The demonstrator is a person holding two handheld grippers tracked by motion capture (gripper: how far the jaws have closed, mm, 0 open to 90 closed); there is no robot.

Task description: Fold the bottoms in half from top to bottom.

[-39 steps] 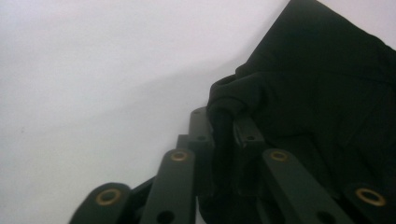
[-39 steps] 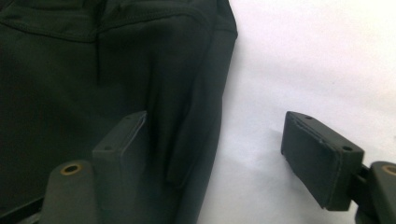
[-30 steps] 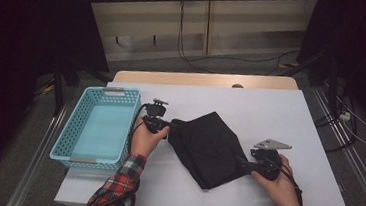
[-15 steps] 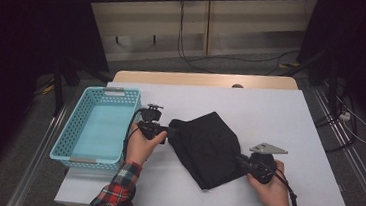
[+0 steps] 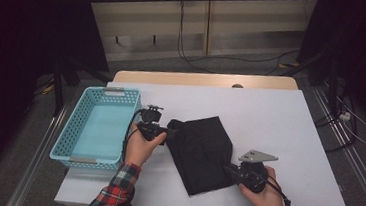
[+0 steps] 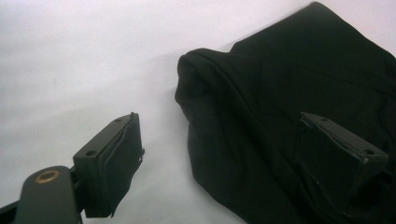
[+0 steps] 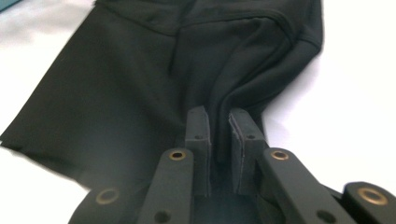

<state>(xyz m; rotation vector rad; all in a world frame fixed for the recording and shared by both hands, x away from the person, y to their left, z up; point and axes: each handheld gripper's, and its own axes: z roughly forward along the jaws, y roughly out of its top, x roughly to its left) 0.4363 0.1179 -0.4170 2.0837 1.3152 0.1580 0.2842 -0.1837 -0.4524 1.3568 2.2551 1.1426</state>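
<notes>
A black cloth (image 5: 199,152) lies crumpled on the white table (image 5: 279,126). My left gripper (image 5: 171,132) is at the cloth's far left corner. In the left gripper view the left gripper (image 6: 219,126) has its jaws wide apart after just opening. One jaw is over bare table, the other over the black cloth (image 6: 261,93), and neither presses on it. My right gripper (image 5: 228,169) is at the cloth's near right edge. In the right gripper view the right gripper (image 7: 219,116) has just closed, and its pads pinch a raised fold of the black cloth (image 7: 140,70).
A light blue plastic basket (image 5: 76,124) stands empty at the table's left edge, just beside my left hand. Bare white table stretches to the right of the cloth and beyond it. Cables run over the floor past the table's far edge.
My right gripper has shifted left and nearer and shut on the cloth's right edge, and that corner now sits further in. The left gripper has kept its place.
</notes>
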